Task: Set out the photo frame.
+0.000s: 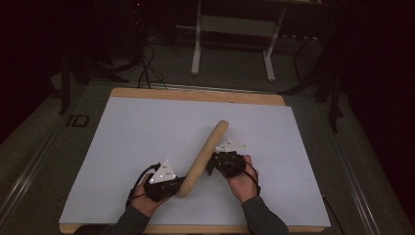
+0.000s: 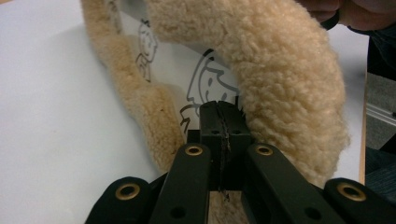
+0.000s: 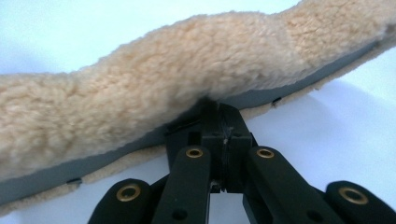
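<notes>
I have both jaws pinching the fleece insole (image 1: 205, 154): left gripper (image 1: 172, 186) at its near end, right gripper (image 1: 215, 164) mid-length, above the counter (image 1: 127, 137).

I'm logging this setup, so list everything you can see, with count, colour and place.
fleecy cover: one, tan, long and folded, lying slantwise on the sheet, pinched at two spots; pale lining with black cartoon drawings
sheet: one, white, covering the board
board: one, wooden, its edge showing past the sheet
stand: one, white, on the floor beyond the table
left gripper: one, black, shut on the cover's near end
right gripper: one, black, shut on the cover's edge midway
</notes>
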The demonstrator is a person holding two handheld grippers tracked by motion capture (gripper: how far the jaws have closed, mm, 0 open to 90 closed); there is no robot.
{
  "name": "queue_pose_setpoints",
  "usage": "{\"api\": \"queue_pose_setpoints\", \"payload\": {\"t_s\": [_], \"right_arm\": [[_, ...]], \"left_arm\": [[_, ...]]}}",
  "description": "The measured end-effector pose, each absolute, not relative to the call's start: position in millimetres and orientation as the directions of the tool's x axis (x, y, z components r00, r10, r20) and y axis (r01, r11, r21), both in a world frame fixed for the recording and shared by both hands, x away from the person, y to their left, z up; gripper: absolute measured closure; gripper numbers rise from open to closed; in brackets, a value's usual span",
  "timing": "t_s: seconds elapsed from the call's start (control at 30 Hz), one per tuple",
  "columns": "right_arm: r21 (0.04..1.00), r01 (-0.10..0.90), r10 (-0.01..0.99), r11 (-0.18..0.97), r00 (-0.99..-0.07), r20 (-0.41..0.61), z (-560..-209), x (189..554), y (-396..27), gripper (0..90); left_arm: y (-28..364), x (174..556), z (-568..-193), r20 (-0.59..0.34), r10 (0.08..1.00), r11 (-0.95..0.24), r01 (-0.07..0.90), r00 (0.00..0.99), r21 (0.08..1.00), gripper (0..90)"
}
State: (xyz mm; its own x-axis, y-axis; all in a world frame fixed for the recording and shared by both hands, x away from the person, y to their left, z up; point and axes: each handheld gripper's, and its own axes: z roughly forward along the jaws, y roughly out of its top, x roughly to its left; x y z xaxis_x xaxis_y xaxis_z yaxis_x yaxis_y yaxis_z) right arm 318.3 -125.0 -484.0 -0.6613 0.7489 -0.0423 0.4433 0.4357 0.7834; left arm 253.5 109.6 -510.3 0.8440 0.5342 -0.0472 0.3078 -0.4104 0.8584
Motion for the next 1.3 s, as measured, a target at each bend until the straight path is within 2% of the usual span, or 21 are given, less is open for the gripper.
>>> {"api": "queue_pose_setpoints", "payload": {"t_s": [0.9, 1.3], "right_arm": [[0.784, 0.428, 0.698, 0.450, -0.716, -0.010, -488, 310, -111, 89.9], [0.791, 0.406, 0.624, 0.458, -0.780, 0.039, -492, 307, -109, 90.0]], "left_arm": [[93, 248, -513, -0.043, 0.499, -0.420, 0.285, 0.865, 0.862, 90.0], [87, 247, -514, -0.037, 0.495, -0.423, 0.278, 0.868, 0.863, 90.0]]}}
